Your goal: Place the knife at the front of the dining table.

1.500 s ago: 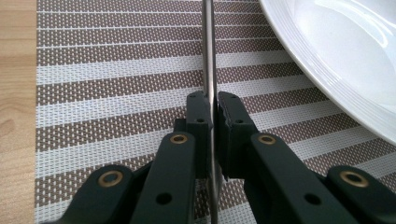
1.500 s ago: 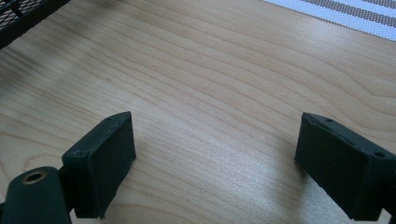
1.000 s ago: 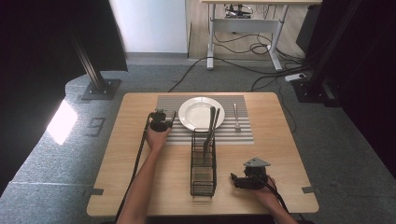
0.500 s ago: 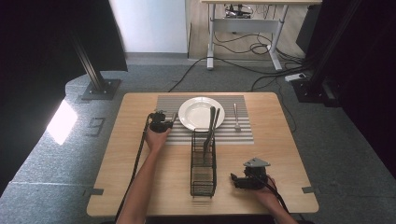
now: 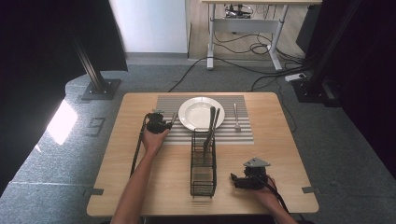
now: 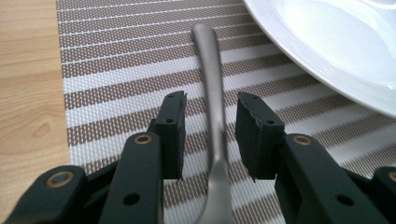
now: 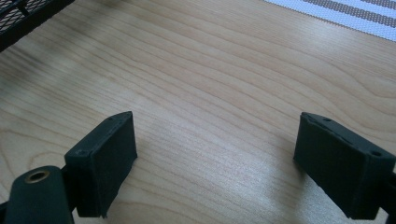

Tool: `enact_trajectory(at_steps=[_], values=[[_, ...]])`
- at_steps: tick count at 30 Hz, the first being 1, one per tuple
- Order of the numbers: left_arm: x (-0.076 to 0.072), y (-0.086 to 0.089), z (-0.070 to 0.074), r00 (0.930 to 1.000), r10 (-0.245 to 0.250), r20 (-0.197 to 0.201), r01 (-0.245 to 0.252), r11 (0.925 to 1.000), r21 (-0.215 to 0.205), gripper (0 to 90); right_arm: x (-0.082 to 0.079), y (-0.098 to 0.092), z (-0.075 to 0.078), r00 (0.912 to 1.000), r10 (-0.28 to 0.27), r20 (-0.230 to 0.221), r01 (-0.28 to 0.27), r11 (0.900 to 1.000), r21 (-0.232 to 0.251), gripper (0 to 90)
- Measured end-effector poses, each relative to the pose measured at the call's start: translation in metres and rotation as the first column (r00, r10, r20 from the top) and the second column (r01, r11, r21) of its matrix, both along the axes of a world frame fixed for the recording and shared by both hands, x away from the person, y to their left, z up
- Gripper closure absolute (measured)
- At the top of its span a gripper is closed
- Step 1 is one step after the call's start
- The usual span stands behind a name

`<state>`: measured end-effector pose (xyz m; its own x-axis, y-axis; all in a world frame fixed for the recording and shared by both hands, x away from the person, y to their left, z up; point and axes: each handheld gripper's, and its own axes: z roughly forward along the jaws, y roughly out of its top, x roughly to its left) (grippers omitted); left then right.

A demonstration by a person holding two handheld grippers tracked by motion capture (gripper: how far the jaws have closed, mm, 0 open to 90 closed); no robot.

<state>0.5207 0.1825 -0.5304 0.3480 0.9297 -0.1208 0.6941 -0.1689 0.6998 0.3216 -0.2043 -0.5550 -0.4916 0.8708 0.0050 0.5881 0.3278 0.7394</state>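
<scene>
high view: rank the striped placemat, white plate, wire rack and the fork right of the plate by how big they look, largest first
1. striped placemat
2. white plate and wire rack: they look alike in extent, and the rack lies nearer the camera, so no ranking between them
3. fork

— What sits past the striped placemat?
— A white plate on it, a fork to its right.
— And nearer?
— A black wire rack on the tabletop, two utensils standing in it.
</scene>
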Motion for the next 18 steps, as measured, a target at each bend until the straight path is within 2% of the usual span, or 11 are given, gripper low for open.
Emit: enact_trajectory(at_steps=[1,2,5,6,9,11,13,18], values=[[-0.002,-0.001,0.0,0.9999,-0.014,-0.006,0.014,0.9997,0.018,63.8,0.0,0.0,0.0,1.0,0.0,0.0,0.0,1.0,0.0,12.9],[-0.002,-0.001,0.0,0.9999,-0.014,-0.006,0.014,0.9997,0.018,64.5,0.0,0.0,0.0,1.0,0.0,0.0,0.0,1.0,0.0,12.9],[-0.009,-0.007,0.0,0.9987,-0.049,-0.017,0.05,0.9953,0.083,66.8,0.0,0.0,0.0,1.0,0.001,0.001,-0.001,1.0,-0.002,13.0],[-0.009,-0.007,0.0,0.9987,-0.049,-0.017,0.05,0.9953,0.083,67.5,0.0,0.0,0.0,1.0,0.003,0.001,-0.003,1.0,-0.003,13.0],[-0.011,-0.01,-0.003,0.9989,-0.037,-0.028,0.04,0.9901,0.134,70.9,-0.001,0.0,0.0,1.0,0.007,0.002,-0.007,1.0,-0.004,13.0],[-0.012,-0.008,-0.005,0.9993,-0.03,-0.024,0.033,0.9924,0.119,74.3,-0.001,0.001,0.0,1.0,0.006,0.001,-0.006,1.0,-0.003,13.0],[-0.012,-0.008,-0.004,0.9994,-0.028,-0.023,0.03,0.9923,0.12,78.7,-0.001,0.001,0.0,1.0,0.007,-0.001,-0.007,1.0,-0.004,13.0],[-0.008,-0.01,-0.003,0.9994,-0.024,-0.026,0.028,0.9903,0.136,80.2,-0.001,0.001,0.0,1.0,0.008,0.002,-0.008,1.0,-0.004,13.0]])
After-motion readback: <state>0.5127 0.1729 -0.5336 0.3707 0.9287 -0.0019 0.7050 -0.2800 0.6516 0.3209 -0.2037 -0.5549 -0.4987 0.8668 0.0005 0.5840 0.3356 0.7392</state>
